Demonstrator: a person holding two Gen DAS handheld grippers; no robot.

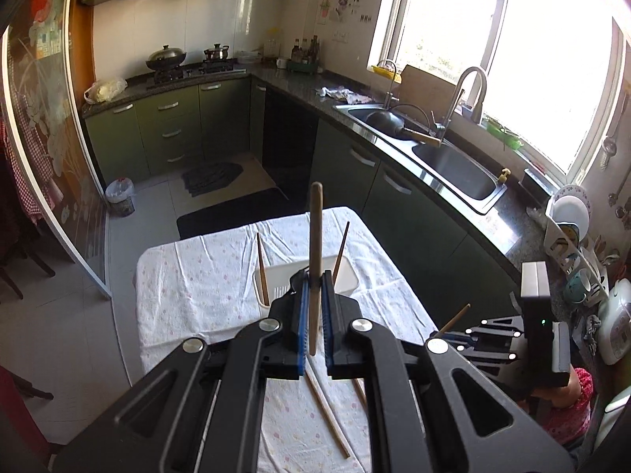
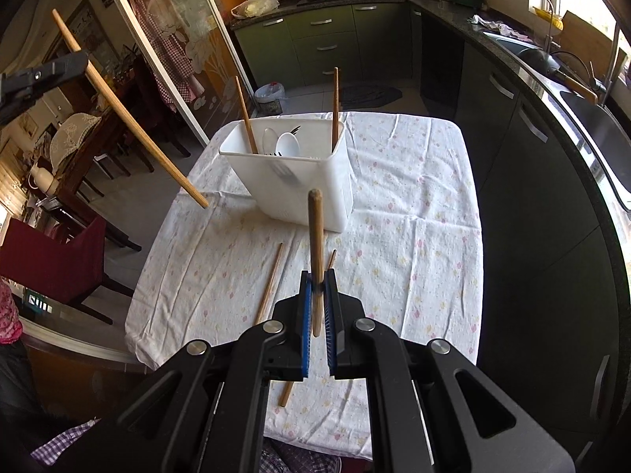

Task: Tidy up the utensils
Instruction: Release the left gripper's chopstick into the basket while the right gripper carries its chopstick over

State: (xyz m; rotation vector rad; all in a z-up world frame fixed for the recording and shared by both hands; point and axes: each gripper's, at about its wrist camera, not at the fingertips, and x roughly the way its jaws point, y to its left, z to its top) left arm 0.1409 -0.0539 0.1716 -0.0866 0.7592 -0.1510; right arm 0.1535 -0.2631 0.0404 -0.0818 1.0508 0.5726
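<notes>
Left claw (image 1: 313, 276): blue-padded fingers pinch a wooden chopstick (image 1: 315, 260) near its middle; the stick stands nearly upright above the cloth-covered counter (image 1: 189, 276). Right claw (image 2: 317, 280): fingers likewise clamp a second chopstick (image 2: 315, 252), also close to vertical.

White utensil holder (image 1: 276, 274): it stands on the counter beyond both claws. In the left wrist view only its rim and upper wall show, partly hidden behind the claw, with two chopsticks leaning out of it, one at the left end (image 1: 262, 272) and one at the right (image 1: 341, 252).

The right wrist view looks down into the holder (image 2: 292, 185). It shows the whole box and, between the two standing chopsticks, two white spoons (image 2: 286, 144) and a dark utensil tip whose type cannot be told.

Loose chopsticks: two lie flat on the cloth on the near side of the holder. The right wrist view shows one (image 2: 270, 287) left of the right claw and another (image 2: 288, 392) mostly hidden under it.

Cross-views: the right wrist view shows the left claw (image 2: 43, 69) from the side at the upper left, with its chopstick slanting down through it. The left wrist view shows the right claw (image 1: 453, 333) at the lower right, with only a short end of its chopstick visible.
</notes>
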